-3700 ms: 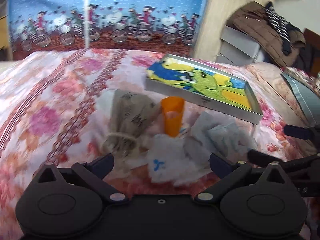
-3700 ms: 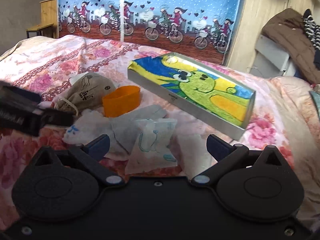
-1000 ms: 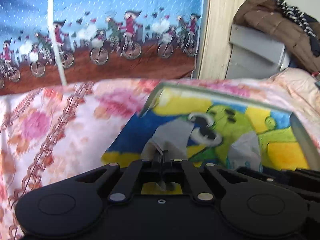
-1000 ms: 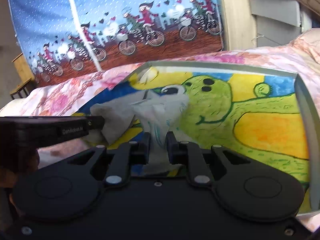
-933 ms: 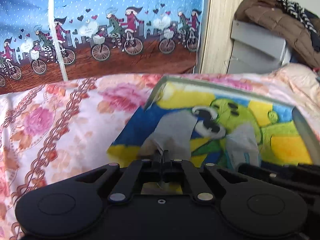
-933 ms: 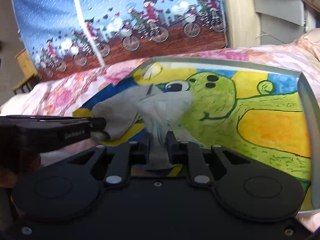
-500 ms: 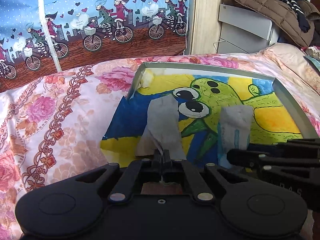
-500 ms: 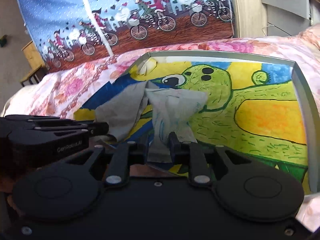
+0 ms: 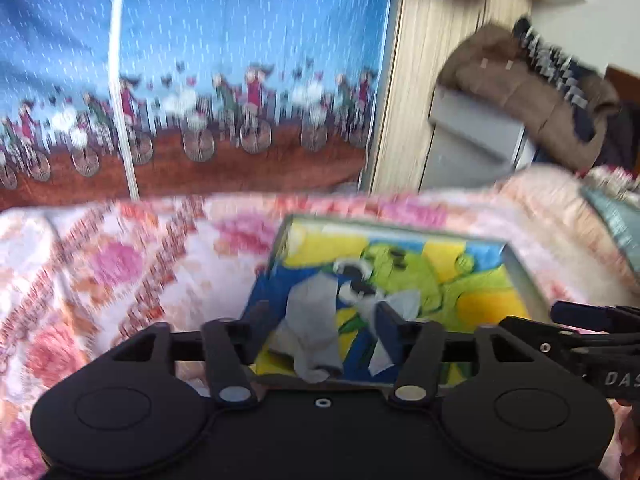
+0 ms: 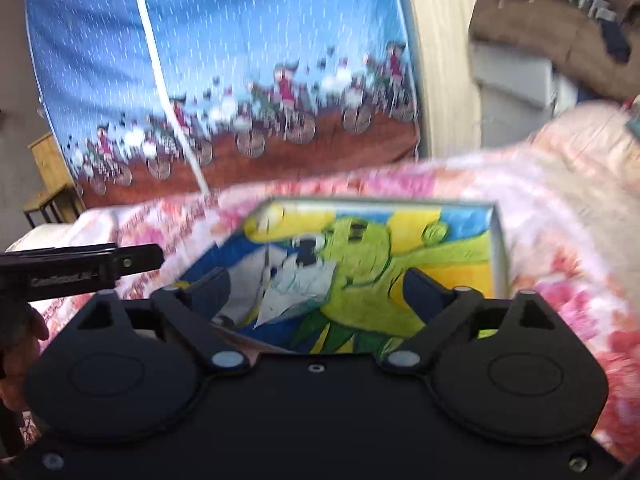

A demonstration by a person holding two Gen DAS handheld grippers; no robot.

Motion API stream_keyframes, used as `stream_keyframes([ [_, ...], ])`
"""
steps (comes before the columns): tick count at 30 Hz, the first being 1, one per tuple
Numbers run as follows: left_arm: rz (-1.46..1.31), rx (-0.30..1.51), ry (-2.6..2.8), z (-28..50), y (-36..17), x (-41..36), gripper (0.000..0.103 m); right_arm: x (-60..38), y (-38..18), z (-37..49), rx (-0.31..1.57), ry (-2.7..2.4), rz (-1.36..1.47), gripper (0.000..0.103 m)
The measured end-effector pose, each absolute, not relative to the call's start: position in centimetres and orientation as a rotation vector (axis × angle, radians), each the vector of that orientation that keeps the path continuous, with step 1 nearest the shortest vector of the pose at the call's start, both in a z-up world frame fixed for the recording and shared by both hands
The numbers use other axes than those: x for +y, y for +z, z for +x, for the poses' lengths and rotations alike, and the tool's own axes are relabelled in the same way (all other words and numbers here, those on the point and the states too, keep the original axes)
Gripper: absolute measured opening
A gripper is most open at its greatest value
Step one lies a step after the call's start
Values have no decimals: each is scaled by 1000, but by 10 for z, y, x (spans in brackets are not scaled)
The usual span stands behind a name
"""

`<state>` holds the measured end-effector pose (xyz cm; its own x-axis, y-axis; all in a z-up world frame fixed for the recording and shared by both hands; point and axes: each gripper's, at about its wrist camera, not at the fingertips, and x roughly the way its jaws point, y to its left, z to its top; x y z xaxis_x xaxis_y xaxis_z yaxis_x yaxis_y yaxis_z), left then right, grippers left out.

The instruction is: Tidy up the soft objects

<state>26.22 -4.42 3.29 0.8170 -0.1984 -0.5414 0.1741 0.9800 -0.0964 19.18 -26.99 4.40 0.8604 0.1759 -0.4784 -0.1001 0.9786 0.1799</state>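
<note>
A shallow tray (image 9: pixel 524 276) with a green cartoon print lies on the floral bedspread. In its near left part lie a grey cloth (image 9: pixel 312 316) and, to its right, a pale packet (image 9: pixel 400 302). My left gripper (image 9: pixel 322 318) hovers over the near end of the cloth, jaws opening, pads clear of it. In the right wrist view the same tray (image 10: pixel 500 240) holds the packet (image 10: pixel 300 284) and the grey cloth (image 10: pixel 244 276). My right gripper (image 10: pixel 318 286) hangs above them, jaws opening wide, nothing pressed between the pads. Both views are motion-blurred.
The floral bedspread (image 9: pixel 120 264) spreads around the tray. Behind it hang a blue curtain with cyclists (image 9: pixel 220 80) and a wood-panel wall (image 9: pixel 420 100). A brown jacket (image 9: pixel 528 92) lies on a grey cabinet at the right. A wooden table (image 10: pixel 44 176) stands far left.
Both grippers have opened and let go: the grey cloth and the packet now lie in the tray. Both hands have pulled back and up from the tray.
</note>
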Motion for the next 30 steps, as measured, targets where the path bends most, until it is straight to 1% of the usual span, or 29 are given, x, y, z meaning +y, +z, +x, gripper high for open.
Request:
stream_keyframes([
  [1,-51,554,-197,253,40,-43,70,-272,53,180,490,140,142,98],
  [2,-60,529,-196,244,47,-41,71,-272,59,171,468,136,136,103],
  [5,-92,476,-199,216,65,-35,76,-273,79,139,404,130,141,103],
  [7,-122,445,-198,197,73,-30,86,-271,87,120,373,126,136,103],
  [16,-108,335,-155,109,91,-11,101,-265,95,49,311,98,156,103],
  [18,-107,321,-144,91,92,-8,102,-267,93,35,306,97,170,103],
  [23,-95,318,-143,50,88,-3,102,-274,88,3,309,76,194,103],
  [30,-61,333,-139,6,75,3,102,-264,83,-16,319,45,184,103],
])
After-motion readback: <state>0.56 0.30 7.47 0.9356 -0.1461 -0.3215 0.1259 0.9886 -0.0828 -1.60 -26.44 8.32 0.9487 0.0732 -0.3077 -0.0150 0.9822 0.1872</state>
